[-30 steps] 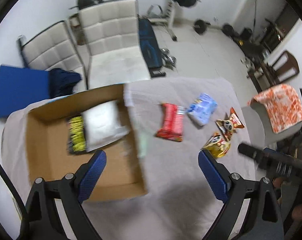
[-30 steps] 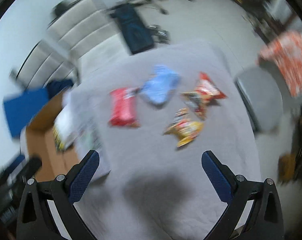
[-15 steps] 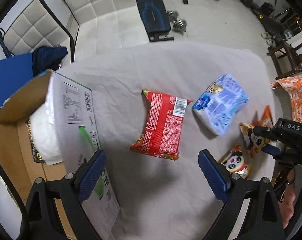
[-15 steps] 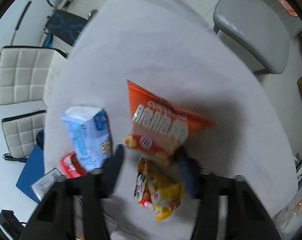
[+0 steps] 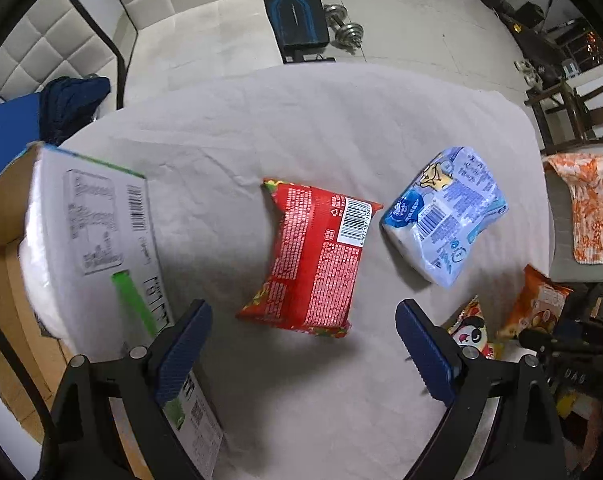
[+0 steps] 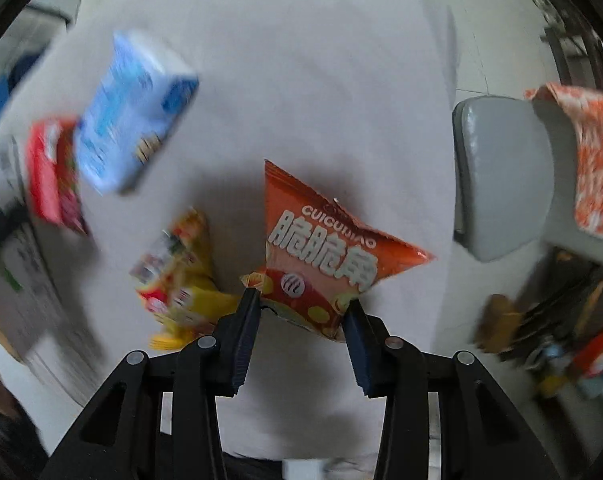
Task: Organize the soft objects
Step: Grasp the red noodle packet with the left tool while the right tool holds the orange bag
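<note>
A red snack packet (image 5: pixel 313 256) lies on the grey cloth, just ahead of my open, empty left gripper (image 5: pixel 303 344). A blue tissue pack (image 5: pixel 445 212) lies to its right. My right gripper (image 6: pixel 303 312) is shut on the near edge of an orange chip bag (image 6: pixel 325 256). A yellow panda snack bag (image 6: pixel 181 280) lies beside it on the left. The blue pack (image 6: pixel 133 108) and red packet (image 6: pixel 53 176) show blurred at far left. The panda bag (image 5: pixel 471 332) and orange bag (image 5: pixel 537 304) also show in the left wrist view.
An open cardboard box (image 5: pixel 5 264) with a white flap (image 5: pixel 97 240) stands at the table's left edge, holding white packaging. White chairs (image 5: pixel 149 8) stand behind the table. A grey seat (image 6: pixel 501 176) with an orange cloth (image 6: pixel 585 156) stands to the right.
My left gripper has moved closer over the red packet. My right gripper has dropped to the orange chip bag and closed on its near edge.
</note>
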A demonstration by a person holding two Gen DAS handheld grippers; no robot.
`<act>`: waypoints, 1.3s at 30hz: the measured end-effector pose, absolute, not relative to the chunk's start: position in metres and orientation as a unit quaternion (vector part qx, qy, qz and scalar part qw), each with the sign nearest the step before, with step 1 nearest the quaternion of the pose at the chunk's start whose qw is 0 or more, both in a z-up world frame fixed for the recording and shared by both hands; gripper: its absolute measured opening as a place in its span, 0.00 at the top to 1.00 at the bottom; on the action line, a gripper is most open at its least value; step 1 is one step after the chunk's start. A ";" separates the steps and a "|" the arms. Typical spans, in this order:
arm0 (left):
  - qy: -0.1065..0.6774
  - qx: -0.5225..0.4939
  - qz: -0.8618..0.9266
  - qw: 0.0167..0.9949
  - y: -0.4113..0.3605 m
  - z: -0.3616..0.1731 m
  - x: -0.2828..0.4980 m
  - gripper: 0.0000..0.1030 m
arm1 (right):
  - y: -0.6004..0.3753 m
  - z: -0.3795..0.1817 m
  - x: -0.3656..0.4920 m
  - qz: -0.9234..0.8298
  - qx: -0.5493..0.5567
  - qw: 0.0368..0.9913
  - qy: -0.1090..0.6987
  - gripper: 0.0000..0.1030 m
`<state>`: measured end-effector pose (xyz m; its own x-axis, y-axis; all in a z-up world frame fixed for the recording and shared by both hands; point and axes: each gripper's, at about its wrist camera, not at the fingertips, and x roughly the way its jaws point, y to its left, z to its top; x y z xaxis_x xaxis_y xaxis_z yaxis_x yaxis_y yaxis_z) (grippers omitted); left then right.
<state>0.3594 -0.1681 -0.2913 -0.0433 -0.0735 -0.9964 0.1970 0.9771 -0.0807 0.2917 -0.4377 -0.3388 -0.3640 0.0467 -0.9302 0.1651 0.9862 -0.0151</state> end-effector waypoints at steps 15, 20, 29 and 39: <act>0.750 0.076 -0.115 0.647 -0.191 -0.360 0.376 0.28 | -0.457 -0.326 0.298 -0.113 0.139 0.617 0.766 0.20; 0.729 0.092 -0.104 0.670 -0.186 -0.352 0.361 0.52 | -0.463 -0.332 0.284 -0.140 0.158 0.614 0.760 0.21; 0.735 0.041 -0.078 0.673 -0.165 -0.356 0.333 0.51 | -0.467 -0.361 0.275 -0.163 0.161 0.606 0.762 0.53; 0.718 0.066 -0.074 0.688 -0.185 -0.351 0.316 0.57 | -0.463 -0.352 0.272 -0.168 0.153 0.622 0.750 0.61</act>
